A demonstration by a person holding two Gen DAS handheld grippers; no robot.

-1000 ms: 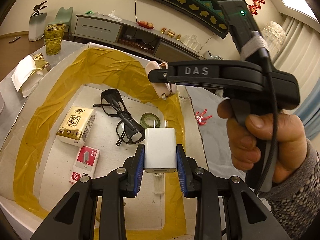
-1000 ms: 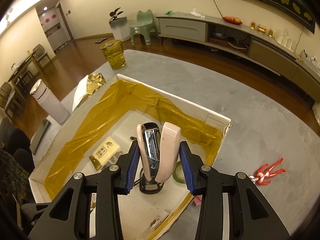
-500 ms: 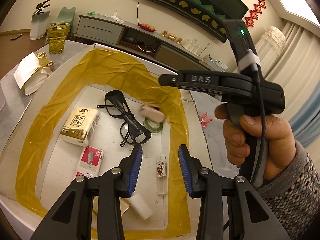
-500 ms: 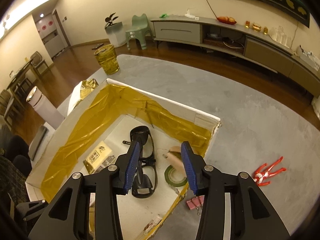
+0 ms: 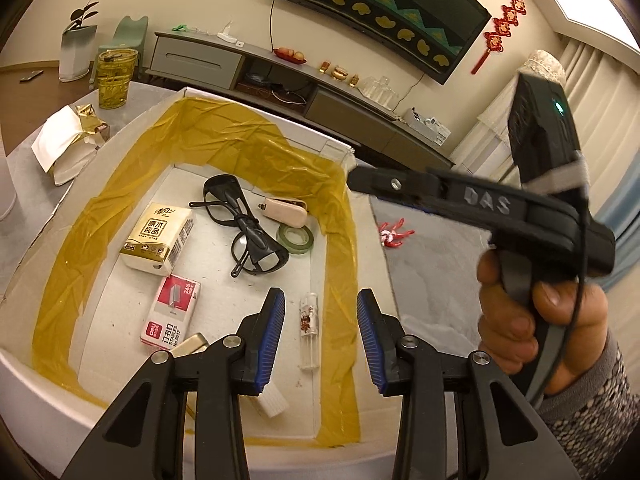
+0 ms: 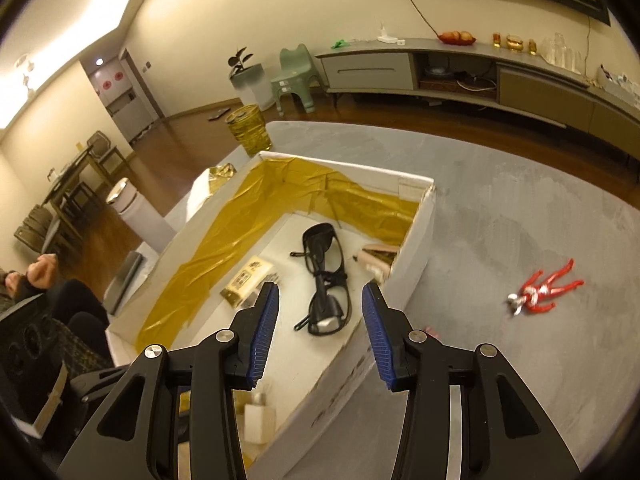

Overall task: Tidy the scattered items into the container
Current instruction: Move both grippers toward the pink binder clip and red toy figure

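The white cardboard box [image 5: 132, 128], its inner walls lined with crinkled amber tape, sits on a grey, matte-textured table [image 6: 520, 208] and already holds most of the clutter. On its floor lie black glasses [image 5: 244, 228] with folded arms, a glossy tissue pack [image 5: 158, 238], a red-and-white staples box [image 5: 172, 312], a pale pink stapler [image 5: 286, 212] on its side, a green tape roll [image 5: 295, 237] and a small clear tube [image 5: 309, 328] — all lying flat and loose, as dropped things settle. The left gripper [image 5: 320, 332] hangs over the box with its blue ribbed pads apart and nothing between them. The right gripper [image 6: 320, 328], held in a hand [image 5: 536, 320], is likewise spread and empty near the box's right wall. Outside, a red toy figure [image 6: 544, 290] lies limbs splayed on the table, well apart from the box — probably the next pick.
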